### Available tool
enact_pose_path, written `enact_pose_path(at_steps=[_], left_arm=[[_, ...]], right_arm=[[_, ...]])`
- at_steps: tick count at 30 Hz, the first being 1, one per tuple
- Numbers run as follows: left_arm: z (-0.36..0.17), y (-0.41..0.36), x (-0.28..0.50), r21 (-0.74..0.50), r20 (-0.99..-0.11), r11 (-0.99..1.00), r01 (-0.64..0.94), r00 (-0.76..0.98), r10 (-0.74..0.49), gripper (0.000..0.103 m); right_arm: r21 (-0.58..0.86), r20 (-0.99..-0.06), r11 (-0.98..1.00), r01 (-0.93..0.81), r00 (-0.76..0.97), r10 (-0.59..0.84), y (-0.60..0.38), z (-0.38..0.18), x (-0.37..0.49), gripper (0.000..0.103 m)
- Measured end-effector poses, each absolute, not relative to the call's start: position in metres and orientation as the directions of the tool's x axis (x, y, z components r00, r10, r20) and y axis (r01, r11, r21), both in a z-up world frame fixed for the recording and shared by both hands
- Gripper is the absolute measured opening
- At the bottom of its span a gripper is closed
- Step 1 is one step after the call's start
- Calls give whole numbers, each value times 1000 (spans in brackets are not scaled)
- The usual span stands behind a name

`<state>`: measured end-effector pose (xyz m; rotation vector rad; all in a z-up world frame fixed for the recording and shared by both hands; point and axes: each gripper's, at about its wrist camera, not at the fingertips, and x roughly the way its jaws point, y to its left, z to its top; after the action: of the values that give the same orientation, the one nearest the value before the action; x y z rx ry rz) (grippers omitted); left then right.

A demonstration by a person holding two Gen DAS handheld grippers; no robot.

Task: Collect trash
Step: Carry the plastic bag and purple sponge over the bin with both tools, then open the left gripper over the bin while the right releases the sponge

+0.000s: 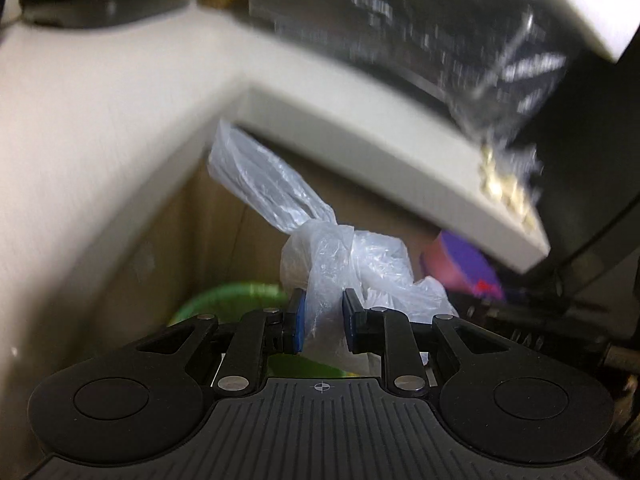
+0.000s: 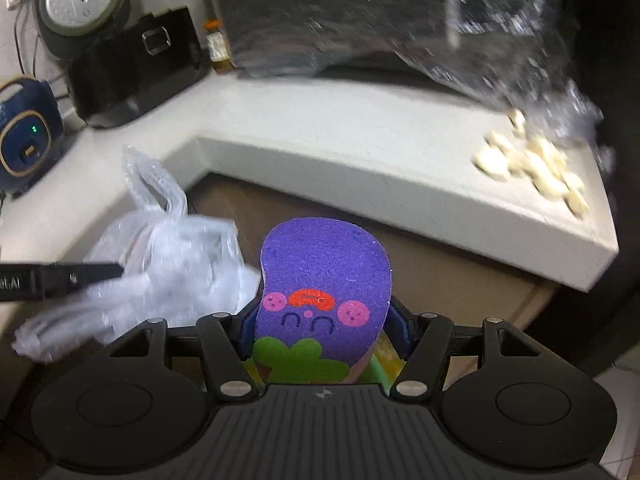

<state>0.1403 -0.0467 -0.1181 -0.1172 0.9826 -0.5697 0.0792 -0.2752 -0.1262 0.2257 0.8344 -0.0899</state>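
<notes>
— What were the tongs doing?

— The left tongs [image 1: 322,320] pinched a clear plastic bag [image 1: 340,256], hanging above a green bin [image 1: 224,300] under the white worktop [image 2: 340,120]. The right tongs [image 2: 322,332] were clamped on a purple sponge [image 2: 324,276], just beside the bag.

— What might have gone wrong?

— I judged the thin film could slip from those narrow pads [image 1: 298,320]. Both hung close, so they could have tangled, or missed the bin.
</notes>
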Motion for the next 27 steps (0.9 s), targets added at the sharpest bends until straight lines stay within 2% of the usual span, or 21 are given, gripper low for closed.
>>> enact_pose_path(at_steps=[11, 19, 22, 27], left_arm=[[-238, -62, 96, -297, -905, 927, 230, 241, -350, 23], [-302, -50, 107, -249, -913, 967, 57, 319, -254, 23], [-315, -50, 134, -292, -884, 956, 10, 378, -274, 24], [-332, -49, 166, -286, -904, 956, -73, 350, -244, 27]], right_arm=[[147, -777, 979, 140, 629, 27, -314, -170, 62, 62], [115, -805, 986, 122, 593, 20, -318, -206, 55, 62], [91, -821, 992, 89, 571, 24, -315, -210, 52, 62], [108, -833, 992, 57, 550, 60, -310, -209, 59, 62]])
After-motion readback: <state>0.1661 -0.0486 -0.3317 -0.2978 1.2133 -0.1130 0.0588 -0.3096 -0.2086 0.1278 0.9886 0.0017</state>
